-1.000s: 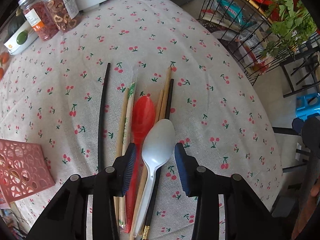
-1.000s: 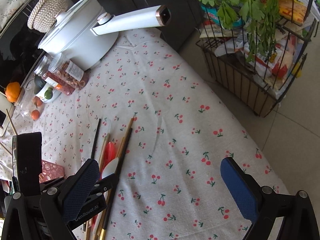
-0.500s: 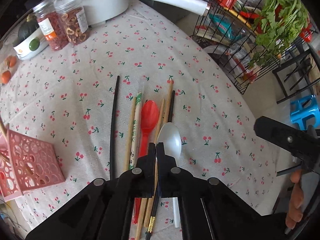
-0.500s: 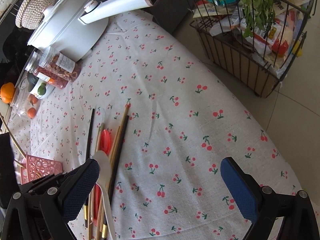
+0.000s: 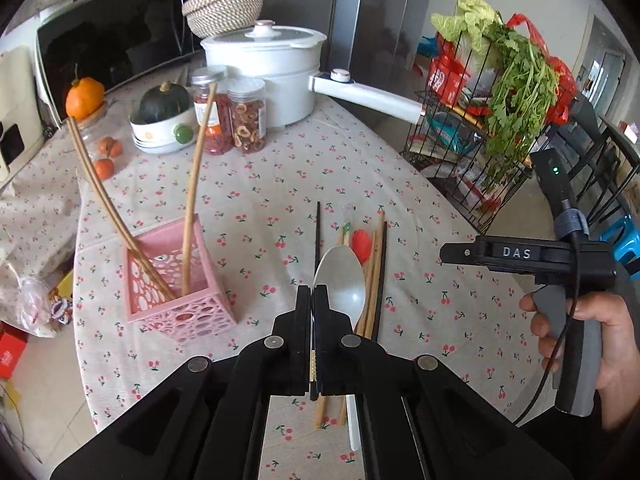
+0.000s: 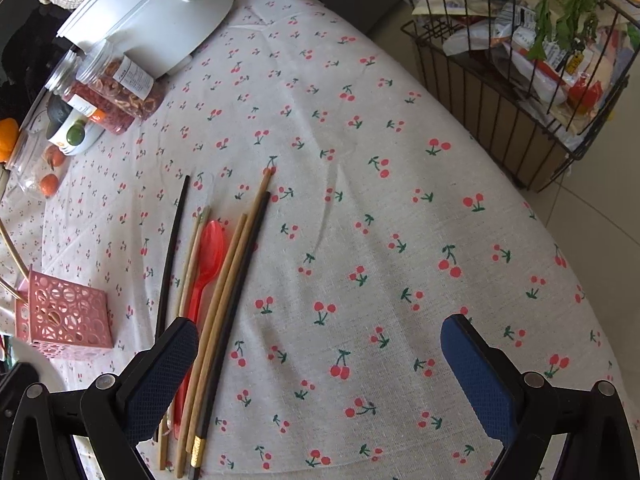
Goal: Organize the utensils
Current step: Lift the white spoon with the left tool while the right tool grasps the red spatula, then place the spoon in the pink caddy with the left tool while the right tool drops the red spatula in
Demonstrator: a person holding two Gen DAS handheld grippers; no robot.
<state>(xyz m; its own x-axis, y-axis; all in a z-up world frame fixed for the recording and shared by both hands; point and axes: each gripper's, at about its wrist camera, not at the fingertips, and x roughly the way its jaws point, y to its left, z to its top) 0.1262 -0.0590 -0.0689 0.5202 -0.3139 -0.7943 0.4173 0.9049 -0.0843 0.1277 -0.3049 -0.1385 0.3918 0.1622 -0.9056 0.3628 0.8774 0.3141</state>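
Observation:
My left gripper (image 5: 312, 294) is shut on the white plastic spoon (image 5: 342, 280) and holds it lifted above the table, bowl pointing away. Below it lie a red spoon (image 5: 361, 240), a black chopstick (image 5: 318, 232) and several wooden chopsticks (image 5: 374, 272) in a row. The pink perforated holder (image 5: 180, 284) stands to the left with long wooden chopsticks (image 5: 192, 200) in it. My right gripper (image 6: 320, 364) is open and empty above the cloth, right of the red spoon (image 6: 206, 256), the chopsticks (image 6: 228, 300) and the holder (image 6: 64, 316).
A white pot (image 5: 268, 72) with a long handle, two jars (image 5: 236, 116), a bowl with a squash (image 5: 164, 120) and oranges (image 5: 106, 160) stand at the table's back. A wire rack (image 5: 480, 140) with greens stands beyond the right edge. The right gripper's handle (image 5: 560, 280) shows in the left view.
My left gripper closed on the white spoon and lifted it off the row, tilting up so the holder and back of the table came into view. The right gripper stayed open.

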